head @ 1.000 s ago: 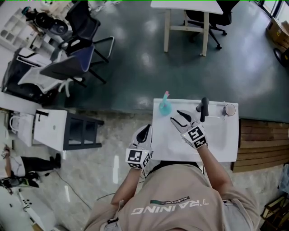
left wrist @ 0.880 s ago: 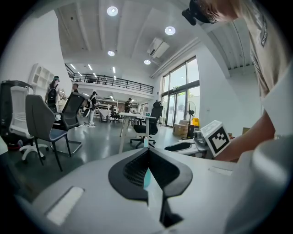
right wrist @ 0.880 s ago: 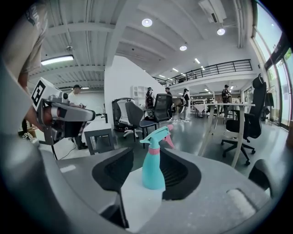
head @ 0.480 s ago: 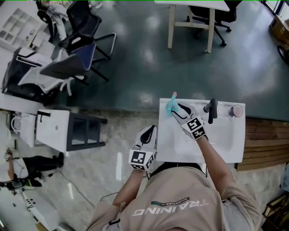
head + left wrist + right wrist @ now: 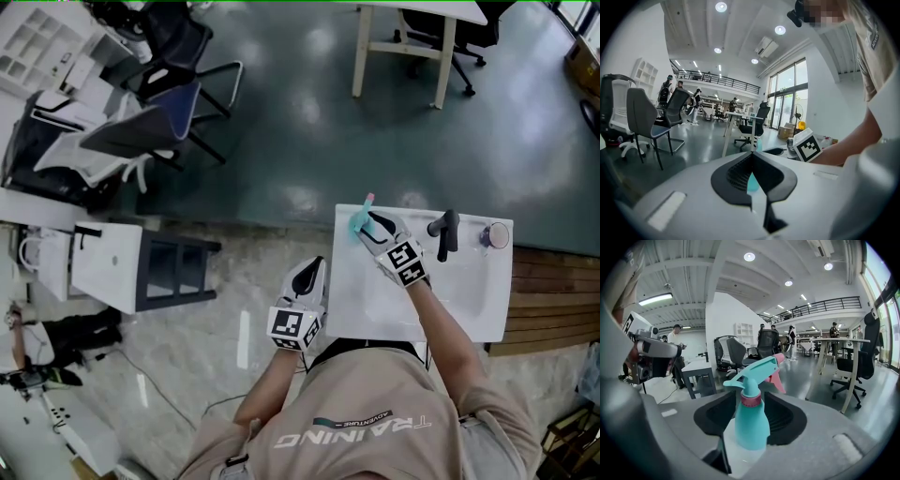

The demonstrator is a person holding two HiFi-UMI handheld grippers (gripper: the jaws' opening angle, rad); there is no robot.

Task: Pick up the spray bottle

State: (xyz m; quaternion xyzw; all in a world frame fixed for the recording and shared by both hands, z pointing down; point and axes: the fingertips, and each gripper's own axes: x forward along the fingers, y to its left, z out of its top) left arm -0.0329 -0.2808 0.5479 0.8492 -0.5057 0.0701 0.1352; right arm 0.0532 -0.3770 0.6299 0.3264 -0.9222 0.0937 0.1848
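A teal spray bottle (image 5: 360,217) with a pink trigger stands upright at the far left corner of the white table (image 5: 441,300). My right gripper (image 5: 371,222) reaches to it, jaws wide open. In the right gripper view the bottle (image 5: 752,425) stands between the two dark pads (image 5: 715,416), with a gap on each side. My left gripper (image 5: 313,267) hangs off the table's left edge, apart from the bottle, its jaws closed together and empty. In the left gripper view a thin teal sliver of the bottle (image 5: 753,183) shows through the slit below the fingertips of the left gripper (image 5: 752,154).
A black handled tool (image 5: 447,234) and a small round object (image 5: 497,234) lie at the table's far right. A wooden bench (image 5: 553,300) borders the table on the right. A white cabinet (image 5: 112,267) and office chairs (image 5: 159,122) stand to the left.
My right gripper has moved forward and left across the table to the spray bottle, so its jaws now flank it. The left gripper has shifted only slightly.
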